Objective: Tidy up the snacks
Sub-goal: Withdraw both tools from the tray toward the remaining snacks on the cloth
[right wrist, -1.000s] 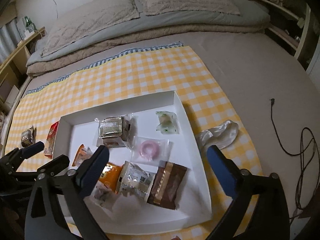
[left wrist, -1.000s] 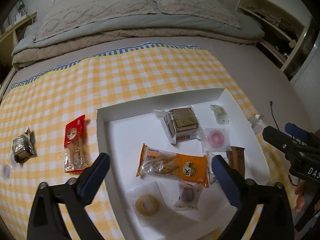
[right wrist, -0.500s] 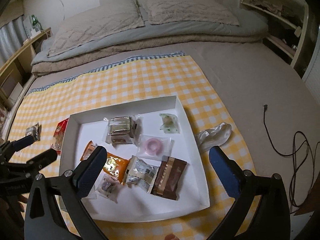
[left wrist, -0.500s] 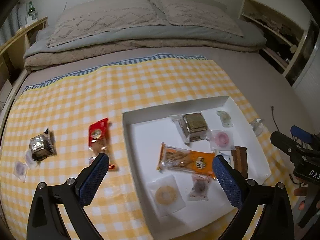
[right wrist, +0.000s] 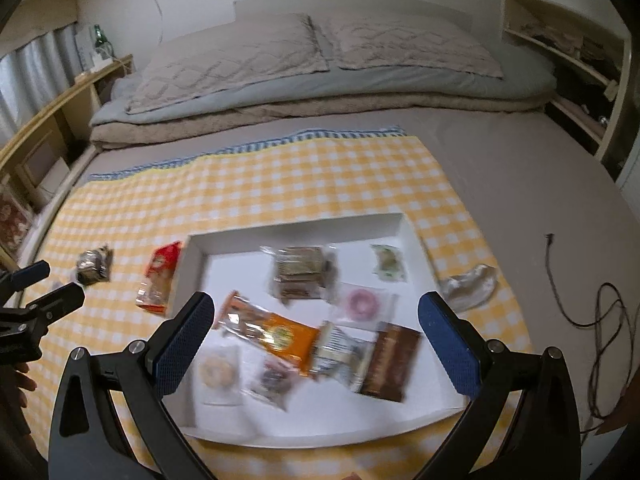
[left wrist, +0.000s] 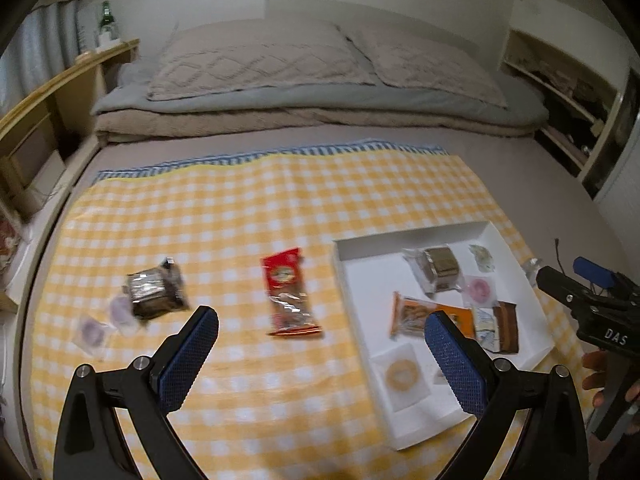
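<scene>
Bed with yellow checked cloth (left wrist: 248, 208). Left to right: two small clear packets (left wrist: 92, 330), dark wrapped snack (left wrist: 154, 290) and red packet (left wrist: 290, 294) not yet in the white tray (left wrist: 412, 236), which holds most snacks. Left tongs (left wrist: 320, 356) and right tongs (right wrist: 316, 340) both released, empty. Nothing blocks the reach; a cable (right wrist: 600, 312) lies far right.

Left claw (left wrist: 320, 354) and right claw (right wrist: 316, 342) both gape wide, empty.

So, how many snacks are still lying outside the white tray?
4: the red packet beside the tray, the dark packet further left, and two small clear-wrapped pieces by it.
</scene>
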Available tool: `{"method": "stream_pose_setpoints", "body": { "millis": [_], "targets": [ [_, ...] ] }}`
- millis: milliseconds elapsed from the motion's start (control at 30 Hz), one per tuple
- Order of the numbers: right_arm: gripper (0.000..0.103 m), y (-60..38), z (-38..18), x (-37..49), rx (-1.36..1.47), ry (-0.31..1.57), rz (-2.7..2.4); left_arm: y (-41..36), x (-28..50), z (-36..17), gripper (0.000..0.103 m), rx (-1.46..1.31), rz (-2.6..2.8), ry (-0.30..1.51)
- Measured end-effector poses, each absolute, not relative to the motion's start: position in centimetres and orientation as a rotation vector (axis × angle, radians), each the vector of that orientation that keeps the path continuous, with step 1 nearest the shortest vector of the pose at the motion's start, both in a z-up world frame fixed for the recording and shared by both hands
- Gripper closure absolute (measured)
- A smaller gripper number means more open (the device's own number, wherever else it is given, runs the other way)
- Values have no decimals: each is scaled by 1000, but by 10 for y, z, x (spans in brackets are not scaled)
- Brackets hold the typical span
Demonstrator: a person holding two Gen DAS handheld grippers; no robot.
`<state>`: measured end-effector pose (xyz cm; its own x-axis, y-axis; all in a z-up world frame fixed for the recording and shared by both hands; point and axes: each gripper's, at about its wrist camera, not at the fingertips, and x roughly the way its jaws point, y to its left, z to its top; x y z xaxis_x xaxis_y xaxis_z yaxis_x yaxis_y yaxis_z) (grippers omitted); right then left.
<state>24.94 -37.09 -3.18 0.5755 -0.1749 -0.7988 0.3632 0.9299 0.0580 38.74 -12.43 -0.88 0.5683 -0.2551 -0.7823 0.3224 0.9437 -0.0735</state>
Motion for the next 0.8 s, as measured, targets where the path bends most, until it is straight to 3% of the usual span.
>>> {"method": "stream_pose_setpoints", "body": {
  "millis": [467,800],
  "targets": [
    [0,-277,-44,316,193,906,-145,-4,382,9,0,-14,-186,860],
    [0,-241,-81,362,175,952,-81,43,424,-28,0,-82,-92,901]
  ]
}}
